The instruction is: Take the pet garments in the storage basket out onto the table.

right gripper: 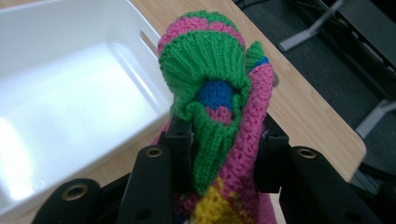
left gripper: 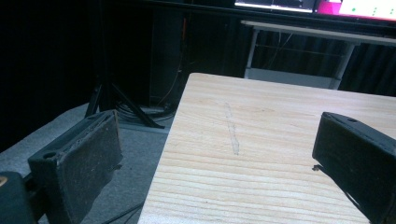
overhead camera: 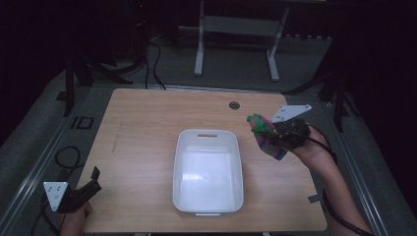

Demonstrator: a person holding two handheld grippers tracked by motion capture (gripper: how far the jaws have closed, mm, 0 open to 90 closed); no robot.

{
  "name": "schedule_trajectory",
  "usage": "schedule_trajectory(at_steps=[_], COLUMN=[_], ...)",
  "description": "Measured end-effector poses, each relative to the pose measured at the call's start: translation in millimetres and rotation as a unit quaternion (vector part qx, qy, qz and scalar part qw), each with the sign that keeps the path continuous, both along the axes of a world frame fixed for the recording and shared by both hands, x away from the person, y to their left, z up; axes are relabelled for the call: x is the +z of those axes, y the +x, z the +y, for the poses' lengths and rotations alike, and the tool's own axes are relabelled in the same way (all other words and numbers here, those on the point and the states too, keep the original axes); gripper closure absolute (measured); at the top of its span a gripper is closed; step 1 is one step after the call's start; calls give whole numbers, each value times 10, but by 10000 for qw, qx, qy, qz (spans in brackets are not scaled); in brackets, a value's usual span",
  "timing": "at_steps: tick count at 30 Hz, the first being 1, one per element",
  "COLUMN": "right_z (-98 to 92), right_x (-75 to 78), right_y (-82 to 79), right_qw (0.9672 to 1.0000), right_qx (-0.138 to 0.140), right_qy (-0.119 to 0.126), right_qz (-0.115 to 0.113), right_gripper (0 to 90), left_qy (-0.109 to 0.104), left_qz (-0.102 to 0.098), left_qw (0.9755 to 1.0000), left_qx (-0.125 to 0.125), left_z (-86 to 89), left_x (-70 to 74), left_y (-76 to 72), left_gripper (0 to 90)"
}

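High view looks down on the table point(overhead camera: 147, 123); gripper views skim it closely, sharing its wood.

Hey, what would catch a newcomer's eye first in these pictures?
The bright knitted item, green, pink and blue, clamped in the right gripper above the table's right side. Next, the white bin at the wooden table's centre, while the left gripper sits open at the near-left corner.
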State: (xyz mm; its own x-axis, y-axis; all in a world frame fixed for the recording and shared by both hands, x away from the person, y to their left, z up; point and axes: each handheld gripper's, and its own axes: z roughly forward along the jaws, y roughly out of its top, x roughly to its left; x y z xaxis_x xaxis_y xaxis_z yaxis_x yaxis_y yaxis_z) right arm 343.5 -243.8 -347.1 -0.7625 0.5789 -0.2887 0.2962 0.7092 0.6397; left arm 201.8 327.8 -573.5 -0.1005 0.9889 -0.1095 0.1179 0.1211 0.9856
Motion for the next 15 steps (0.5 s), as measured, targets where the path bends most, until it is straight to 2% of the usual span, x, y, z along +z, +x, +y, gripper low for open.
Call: schedule_trajectory(at_steps=[5,9,12,13,15], right_z=[-130,-165,-207,-207,-221], right_x=[-57,-148,-332,-332,-438], right_y=[22,37,96,96,139], right_qw=[9999,10000,9998,9998,9996], right_qx=[-127,-86,-197,-197,-269], right_qy=[68,35,71,71,21], right_qz=[7,13,74,74,127], right_gripper=[653,653,651,651,650], left_qy=[6,2,10,16,17], left_qz=[-4,-8,1,0,-2], left_qw=[10000,10000,10000,10000,10000], left_qx=[3,5,-6,-10,-14], left_z=[0,-1,2,2,1], left_x=[0,0,0,0,0], left_y=[0,1,-2,-3,-3], left_gripper=[18,18,19,18,18])
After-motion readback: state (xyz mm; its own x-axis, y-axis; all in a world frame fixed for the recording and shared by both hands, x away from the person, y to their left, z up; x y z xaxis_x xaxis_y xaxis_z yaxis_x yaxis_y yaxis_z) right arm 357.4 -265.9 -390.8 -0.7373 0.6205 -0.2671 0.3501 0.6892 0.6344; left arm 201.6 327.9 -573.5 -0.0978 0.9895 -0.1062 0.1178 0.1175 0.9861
